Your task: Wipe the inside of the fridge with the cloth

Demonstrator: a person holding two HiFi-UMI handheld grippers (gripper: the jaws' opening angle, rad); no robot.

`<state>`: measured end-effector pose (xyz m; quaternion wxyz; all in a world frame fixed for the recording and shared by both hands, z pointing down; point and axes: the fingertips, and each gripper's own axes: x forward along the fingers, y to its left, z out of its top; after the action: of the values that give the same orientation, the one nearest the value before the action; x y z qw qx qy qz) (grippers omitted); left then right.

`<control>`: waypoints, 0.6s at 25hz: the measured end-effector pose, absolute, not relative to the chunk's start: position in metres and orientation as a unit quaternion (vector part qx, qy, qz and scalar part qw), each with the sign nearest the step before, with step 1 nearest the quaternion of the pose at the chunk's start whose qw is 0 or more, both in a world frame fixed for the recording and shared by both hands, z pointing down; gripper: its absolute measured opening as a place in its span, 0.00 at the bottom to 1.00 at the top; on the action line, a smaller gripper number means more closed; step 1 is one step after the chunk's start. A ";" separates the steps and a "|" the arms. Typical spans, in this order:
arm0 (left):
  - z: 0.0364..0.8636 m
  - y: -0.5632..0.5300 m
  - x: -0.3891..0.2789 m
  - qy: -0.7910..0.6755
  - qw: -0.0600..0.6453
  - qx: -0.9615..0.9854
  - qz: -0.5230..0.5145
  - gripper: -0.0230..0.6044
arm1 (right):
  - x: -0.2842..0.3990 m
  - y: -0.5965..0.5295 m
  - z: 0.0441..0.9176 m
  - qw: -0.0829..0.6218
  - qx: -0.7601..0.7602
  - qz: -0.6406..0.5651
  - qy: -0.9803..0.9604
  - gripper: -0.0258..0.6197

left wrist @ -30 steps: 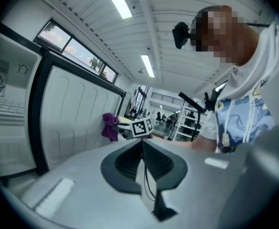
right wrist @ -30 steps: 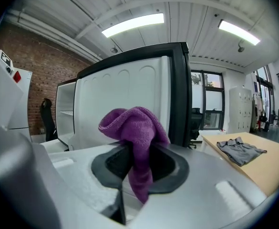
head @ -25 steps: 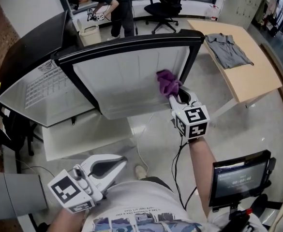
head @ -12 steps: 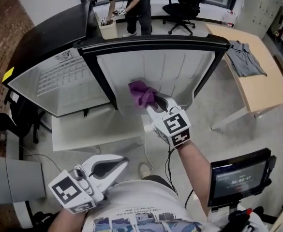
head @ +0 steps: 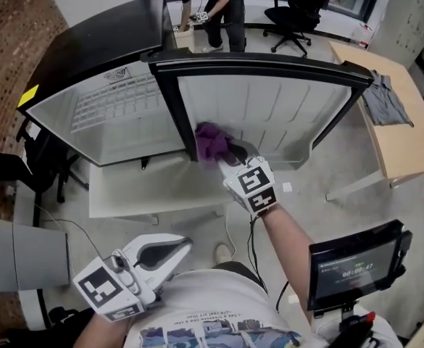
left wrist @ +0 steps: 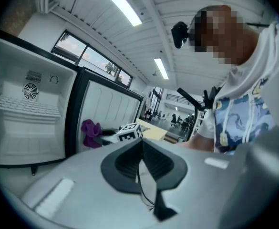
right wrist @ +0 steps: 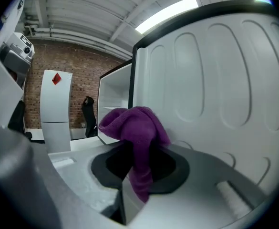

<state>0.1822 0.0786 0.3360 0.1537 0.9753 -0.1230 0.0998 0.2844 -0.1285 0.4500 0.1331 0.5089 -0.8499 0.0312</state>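
- Purple cloth point(head: 210, 141): sitting bunched at the centre of the head view, pressing on the lower left corner of the fridge's white ribbed door liner point(head: 269, 111), just beside the black door edge. One tail is running down between the right jaws, leaving the bulky end free as a wiping pad.
- Right gripper point(head: 230, 155): jaws are clamping the cloth's tail. The wad is projecting ahead of them, likely so that fabric rather than plastic is meeting the panel.
- Left gripper point(head: 174, 248): hanging at lower left, close to the person's torso. Its jaws are lying together with nothing between them, and it is apparently being held out of the way.
- Fridge compartment point(head: 110, 118): standing open at upper left and showing a wire shelf, with the door opened wide for reach.
- Task standing: wiping appears to be going on at the door liner, and the compartment's condition cannot be judged.
- Grey shirt point(head: 387, 100) on wooden table point(head: 407, 140): lying at the right edge and playing no part.
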 end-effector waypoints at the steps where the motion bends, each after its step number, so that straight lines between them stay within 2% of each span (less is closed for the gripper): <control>1: 0.336 0.079 0.181 -0.123 0.154 0.975 0.100 0.05 | 0.288 -0.129 0.451 0.134 0.513 0.031 -0.847 0.16; 15: 0.340 0.077 0.212 -0.072 0.156 0.980 0.101 0.05 | 0.361 -0.117 0.453 0.142 0.575 0.034 -0.805 0.16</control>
<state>0.2119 0.0769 0.3402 0.1558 0.9800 -0.0719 0.1012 0.3609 -0.1171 0.4533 0.1422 0.5745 -0.8053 0.0341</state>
